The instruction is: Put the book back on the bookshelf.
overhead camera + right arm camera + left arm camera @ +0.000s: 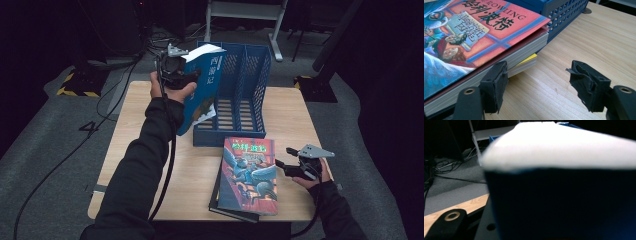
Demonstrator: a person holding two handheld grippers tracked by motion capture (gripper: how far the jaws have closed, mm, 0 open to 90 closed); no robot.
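A blue book [202,85] with white page edges hangs tilted over the left slot of a blue file rack [245,75]. My left gripper [186,75] is shut on its upper left part. In the left gripper view the blue book [564,195] sits close between the jaws. A red illustrated book [250,172] lies flat on a darker book [235,212] in front of the rack. My right gripper [284,156] rests on the table just right of that stack. It stands open [539,82], its left pad [497,85] beside the red book [474,32], with nothing between the jaws.
The wooden table [140,130] ends close behind the rack [564,10] and in front of the stack. Bare wood [586,42] lies right of the stack. A white desk frame [245,12] stands behind, and cables [100,100] run over the grey floor at the left.
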